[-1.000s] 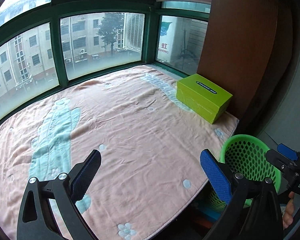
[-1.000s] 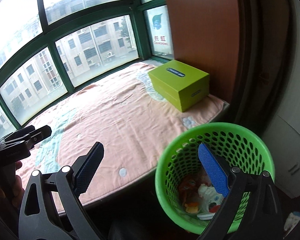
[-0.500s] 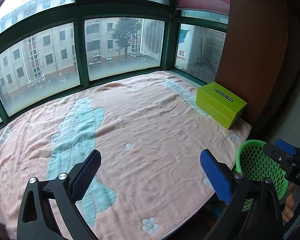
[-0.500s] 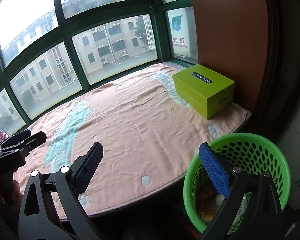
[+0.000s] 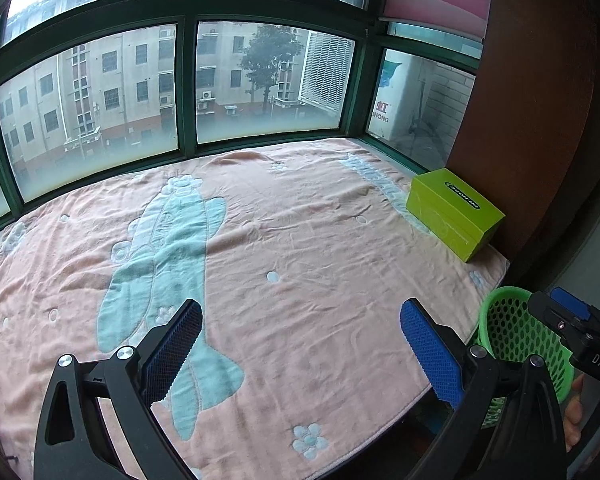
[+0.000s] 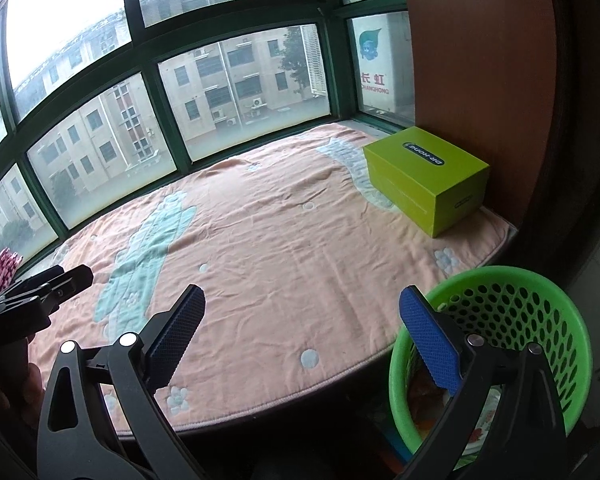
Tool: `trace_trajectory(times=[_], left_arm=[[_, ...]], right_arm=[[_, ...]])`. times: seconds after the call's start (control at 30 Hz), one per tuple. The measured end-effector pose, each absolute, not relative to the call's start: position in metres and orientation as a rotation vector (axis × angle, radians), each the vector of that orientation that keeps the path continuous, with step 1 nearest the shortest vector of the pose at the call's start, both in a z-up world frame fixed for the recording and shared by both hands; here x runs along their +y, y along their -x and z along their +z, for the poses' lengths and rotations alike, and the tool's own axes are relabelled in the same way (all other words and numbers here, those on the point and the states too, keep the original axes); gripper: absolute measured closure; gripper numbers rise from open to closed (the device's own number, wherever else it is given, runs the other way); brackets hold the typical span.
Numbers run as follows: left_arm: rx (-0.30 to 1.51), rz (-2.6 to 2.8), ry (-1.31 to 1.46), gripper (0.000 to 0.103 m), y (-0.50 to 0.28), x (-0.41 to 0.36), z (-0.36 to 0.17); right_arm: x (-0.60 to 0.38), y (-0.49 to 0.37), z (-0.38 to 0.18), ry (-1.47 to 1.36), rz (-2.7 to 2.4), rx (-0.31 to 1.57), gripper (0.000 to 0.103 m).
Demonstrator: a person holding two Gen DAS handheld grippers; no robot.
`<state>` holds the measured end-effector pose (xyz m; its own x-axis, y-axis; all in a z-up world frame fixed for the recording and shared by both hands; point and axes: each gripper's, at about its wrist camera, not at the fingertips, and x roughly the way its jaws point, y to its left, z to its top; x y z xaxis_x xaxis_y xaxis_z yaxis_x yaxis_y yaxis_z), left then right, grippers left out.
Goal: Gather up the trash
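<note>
A green mesh waste basket (image 6: 500, 276) stands on the floor off the right end of the blanket-covered ledge, with bits of trash (image 6: 476, 436) in its bottom. My right gripper (image 6: 302, 336) is open and empty, its right finger over the basket's near rim. My left gripper (image 5: 302, 344) is also open and empty, held above the front of the pink blanket (image 5: 300, 240). In the left wrist view the basket (image 5: 516, 336) shows at the right edge, partly behind the right gripper's body. No loose trash shows on the blanket.
A lime-green box (image 6: 424, 176) sits on the blanket's far right corner against a brown panel (image 6: 480, 80). Green-framed windows (image 5: 188, 80) run along the back. A red-and-white patterned thing (image 6: 4, 268) shows at the far left edge. Hands hold both grippers.
Both grippers have drawn back and swung left from the basket. The basket has slid toward the right edge of both views and more blanket shows. Both stay open.
</note>
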<state>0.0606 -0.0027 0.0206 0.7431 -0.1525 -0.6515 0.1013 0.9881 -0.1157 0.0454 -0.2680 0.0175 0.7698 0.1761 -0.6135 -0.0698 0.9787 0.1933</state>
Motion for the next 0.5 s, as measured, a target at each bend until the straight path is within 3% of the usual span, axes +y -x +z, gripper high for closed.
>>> trace_trajectory(times=[0.5], left_arm=[[0.722,-0.143,0.099,0.007,-0.0578,-0.0037,0.0178]], right_arm=[[-0.2655,-0.0430,0.0147,-0.157,0.134,0.678,0.006]])
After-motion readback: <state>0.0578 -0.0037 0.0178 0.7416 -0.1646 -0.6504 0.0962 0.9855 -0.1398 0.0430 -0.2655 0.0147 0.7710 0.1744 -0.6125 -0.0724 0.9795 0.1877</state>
